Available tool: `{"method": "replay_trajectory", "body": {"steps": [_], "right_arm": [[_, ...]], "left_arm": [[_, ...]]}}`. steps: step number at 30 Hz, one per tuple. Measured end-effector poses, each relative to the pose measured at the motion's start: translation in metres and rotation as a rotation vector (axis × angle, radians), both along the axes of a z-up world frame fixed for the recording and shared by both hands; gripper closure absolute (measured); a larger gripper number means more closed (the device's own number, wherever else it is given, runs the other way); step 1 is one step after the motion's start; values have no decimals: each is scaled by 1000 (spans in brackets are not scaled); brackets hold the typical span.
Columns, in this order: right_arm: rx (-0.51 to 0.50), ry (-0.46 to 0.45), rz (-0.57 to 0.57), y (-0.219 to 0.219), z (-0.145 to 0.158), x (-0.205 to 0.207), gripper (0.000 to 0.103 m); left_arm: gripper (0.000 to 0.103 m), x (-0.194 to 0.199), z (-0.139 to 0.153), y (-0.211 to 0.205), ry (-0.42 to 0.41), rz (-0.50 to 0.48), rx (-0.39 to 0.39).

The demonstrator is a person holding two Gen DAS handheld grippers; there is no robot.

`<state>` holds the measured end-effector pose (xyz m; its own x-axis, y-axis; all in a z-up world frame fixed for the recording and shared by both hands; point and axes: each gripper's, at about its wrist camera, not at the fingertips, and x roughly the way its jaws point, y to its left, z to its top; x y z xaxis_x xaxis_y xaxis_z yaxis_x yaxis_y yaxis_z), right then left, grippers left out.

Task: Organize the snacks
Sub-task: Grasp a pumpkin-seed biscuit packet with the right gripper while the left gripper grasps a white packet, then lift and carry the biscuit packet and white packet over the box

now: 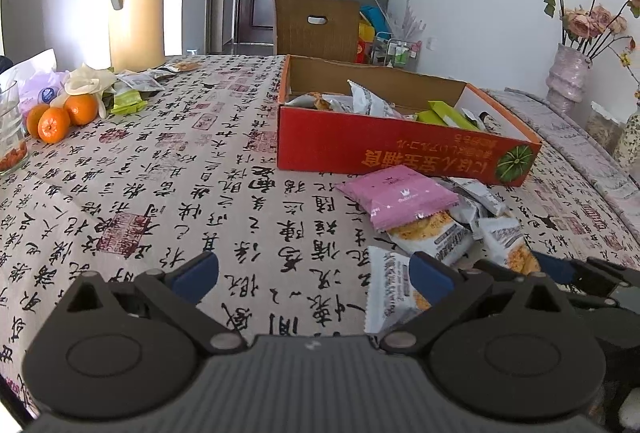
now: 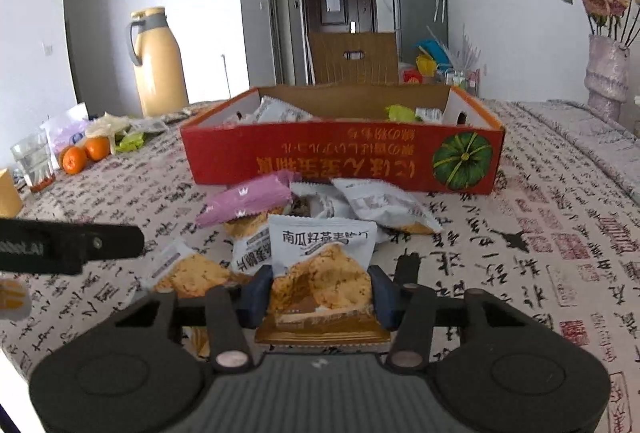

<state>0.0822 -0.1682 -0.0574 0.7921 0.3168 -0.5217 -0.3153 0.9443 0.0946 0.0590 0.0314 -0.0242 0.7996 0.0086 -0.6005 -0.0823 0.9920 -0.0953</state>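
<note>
My right gripper (image 2: 322, 295) clamps a cracker packet (image 2: 322, 265) by its sides, just short of the red box (image 2: 340, 157). The box lies straight ahead, long side facing me. My left gripper (image 1: 314, 275) hangs open and empty, left of the pile.

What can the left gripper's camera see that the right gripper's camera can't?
Only the left wrist view shows the left gripper open over bare tablecloth. Only the right wrist view shows the right gripper closed on a pumpkin-seed snack packet. Both show the red box with snacks inside, the pink packet, the oranges and the yellow jug.
</note>
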Motion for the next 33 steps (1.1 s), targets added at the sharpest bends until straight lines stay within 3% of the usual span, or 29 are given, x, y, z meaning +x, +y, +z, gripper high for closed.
{"method": "replay_trajectory", "body": {"steps": [11, 28, 33], "right_arm": [[25, -54, -93, -36, 8, -13, 53], [76, -32, -154, -76, -4, -12, 53], [91, -30, -147, -77, -7, -14, 53]], "left_arm": [[0, 5, -3, -28, 20, -62, 22], [0, 27, -29, -74, 103, -108, 102], [9, 29, -33, -78, 113, -97, 110]]}}
